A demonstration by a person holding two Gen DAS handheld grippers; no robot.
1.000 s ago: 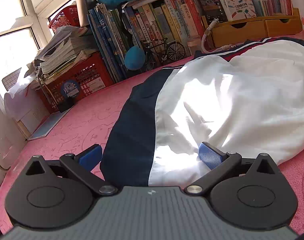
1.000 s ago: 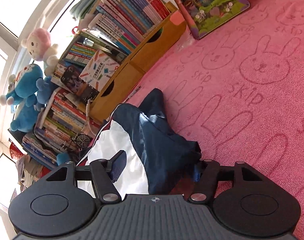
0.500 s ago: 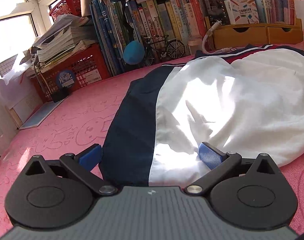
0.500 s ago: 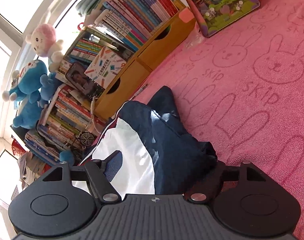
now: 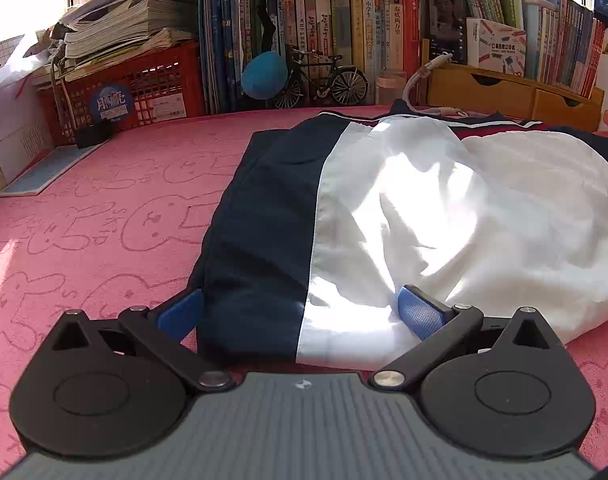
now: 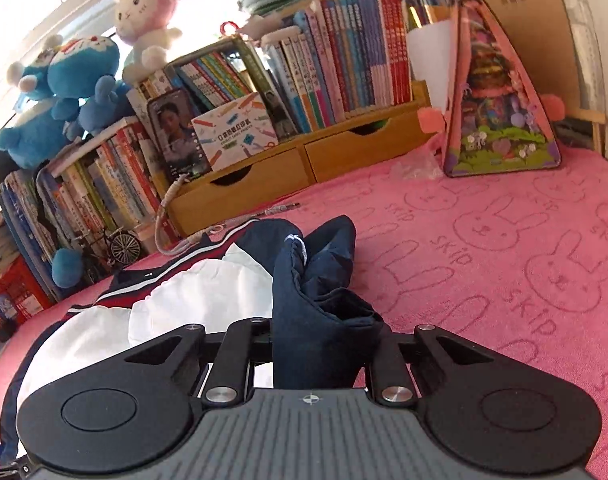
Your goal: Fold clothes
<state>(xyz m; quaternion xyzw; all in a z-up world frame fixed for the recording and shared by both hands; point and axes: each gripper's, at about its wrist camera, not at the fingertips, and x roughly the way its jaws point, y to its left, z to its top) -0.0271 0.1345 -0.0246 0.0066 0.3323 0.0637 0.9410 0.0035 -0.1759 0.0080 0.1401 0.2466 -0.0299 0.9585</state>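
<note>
A navy-and-white jacket [image 5: 384, 216] lies spread on the pink rabbit-print cloth [image 5: 104, 216] in front of the bookshelf [image 6: 304, 92]. The left hand-held gripper [image 5: 300, 312] sits with its blue fingers [image 5: 418, 312] apart, straddling the near hem without pinching it, while the right hand-held gripper [image 6: 324, 340] is clamped on a bunched navy sleeve [image 6: 316, 280] lifted off the cloth. To fold well, the left should probably close on the hem first, then the right carry the sleeve across the white panel, keeping it taut and laying it flat.
</note>
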